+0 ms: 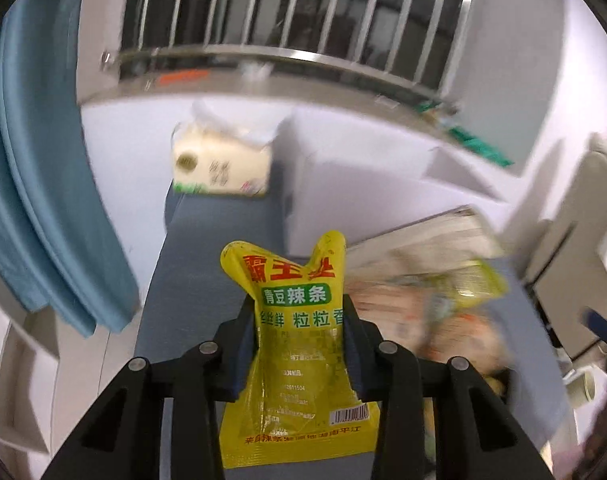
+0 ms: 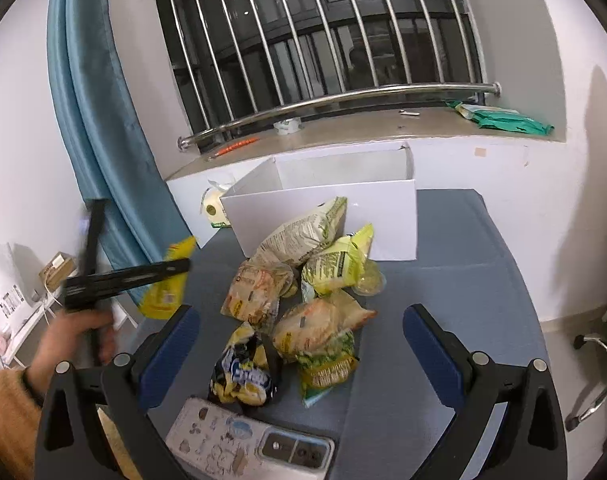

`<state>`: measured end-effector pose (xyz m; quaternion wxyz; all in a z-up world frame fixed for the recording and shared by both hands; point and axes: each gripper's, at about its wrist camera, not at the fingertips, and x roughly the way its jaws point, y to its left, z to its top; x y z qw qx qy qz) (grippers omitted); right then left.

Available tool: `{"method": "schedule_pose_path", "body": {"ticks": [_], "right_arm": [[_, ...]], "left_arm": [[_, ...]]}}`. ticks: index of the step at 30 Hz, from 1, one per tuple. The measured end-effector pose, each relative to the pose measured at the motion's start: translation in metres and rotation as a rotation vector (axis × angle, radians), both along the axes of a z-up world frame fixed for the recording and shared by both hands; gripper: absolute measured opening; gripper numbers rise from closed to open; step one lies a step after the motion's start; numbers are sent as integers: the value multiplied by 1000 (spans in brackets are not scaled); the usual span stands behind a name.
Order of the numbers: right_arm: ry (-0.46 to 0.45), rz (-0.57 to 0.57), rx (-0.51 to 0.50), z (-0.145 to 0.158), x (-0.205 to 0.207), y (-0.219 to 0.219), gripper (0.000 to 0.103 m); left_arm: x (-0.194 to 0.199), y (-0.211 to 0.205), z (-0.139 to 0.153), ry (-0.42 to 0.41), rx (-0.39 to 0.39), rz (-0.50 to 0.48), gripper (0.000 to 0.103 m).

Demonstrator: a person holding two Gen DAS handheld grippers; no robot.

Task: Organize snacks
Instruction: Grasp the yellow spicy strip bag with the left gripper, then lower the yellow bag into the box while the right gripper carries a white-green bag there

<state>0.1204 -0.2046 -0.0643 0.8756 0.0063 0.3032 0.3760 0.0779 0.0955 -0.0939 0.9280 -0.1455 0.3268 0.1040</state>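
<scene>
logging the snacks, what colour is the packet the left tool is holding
Yellow packet with red and green print, clearest in the left wrist view, held in the left tool.

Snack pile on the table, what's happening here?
A person is sorting snacks with two handheld grippers. The left gripper is shut on a yellow packet, held up off the blue table. The right gripper is open, above the snack pile. The white box behind the pile looks empty from here. A phone lies at the near edge.
</scene>
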Motion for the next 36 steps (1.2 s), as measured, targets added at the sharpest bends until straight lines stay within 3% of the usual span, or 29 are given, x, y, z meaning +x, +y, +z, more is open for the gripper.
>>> {"method": "schedule_pose_path", "body": {"ticks": [8, 17, 21, 22, 23, 25, 30, 36], "right_arm": [[72, 74, -45, -8, 62, 65, 103], [193, 93, -43, -25, 129, 114, 103], [245, 87, -109, -43, 150, 132, 103], [239, 87, -121, -47, 152, 135, 93], [231, 97, -134, -48, 152, 137, 55], [282, 152, -98, -50, 153, 136, 45], [198, 175, -61, -30, 133, 120, 37], [58, 158, 8, 23, 110, 92, 34]], "left_arm": [[-63, -24, 41, -117, 0, -77, 42], [-92, -8, 40, -139, -34, -55, 42], [-93, -8, 36, -139, -42, -53, 42], [-92, -8, 35, -137, -43, -56, 42], [-92, -9, 34, -135, -43, -61, 42], [-90, -9, 34, -134, -38, -63, 42], [-82, -8, 31, -130, -43, -70, 42], [-62, -13, 39, -144, -23, -102, 42]]}}
